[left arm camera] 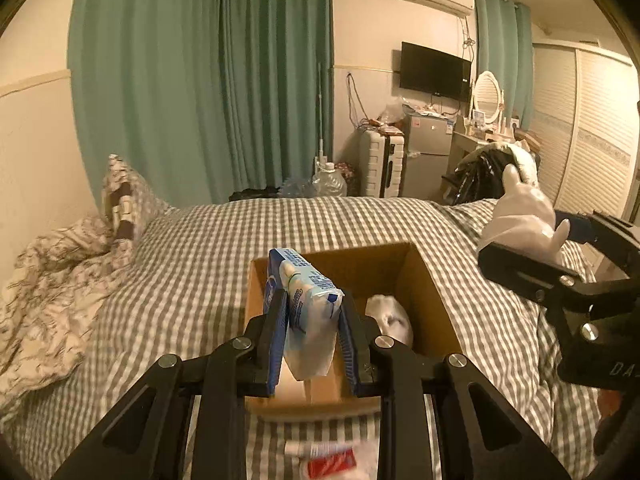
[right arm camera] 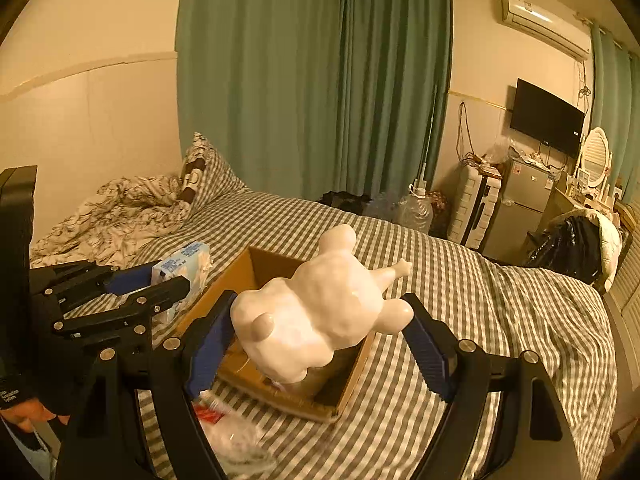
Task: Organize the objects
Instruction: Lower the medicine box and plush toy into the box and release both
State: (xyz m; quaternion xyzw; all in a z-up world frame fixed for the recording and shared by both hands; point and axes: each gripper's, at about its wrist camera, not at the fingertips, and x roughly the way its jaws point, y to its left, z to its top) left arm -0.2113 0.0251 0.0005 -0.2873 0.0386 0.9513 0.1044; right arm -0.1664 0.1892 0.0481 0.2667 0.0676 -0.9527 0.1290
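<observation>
My left gripper [left arm camera: 313, 320] is shut on a blue-and-white tissue pack [left arm camera: 310, 312] and holds it upright above the near left part of an open cardboard box [left arm camera: 434, 300] on the checked bed. A white object [left arm camera: 390, 318] lies inside the box. My right gripper [right arm camera: 316, 332] is shut on a glossy white animal figurine [right arm camera: 320, 312] and holds it above the box [right arm camera: 236, 276]. The figurine [left arm camera: 520, 216] and right gripper show at the right of the left wrist view. The left gripper with the pack [right arm camera: 184, 272] shows at the left of the right wrist view.
A red-and-white packet [left arm camera: 332, 458] and clear plastic wrap [right arm camera: 236, 436] lie on the bed in front of the box. A crumpled patterned duvet [left arm camera: 52, 280] and pillow [left arm camera: 124, 196] lie at the left. A suitcase, fridge and dresser stand beyond the bed.
</observation>
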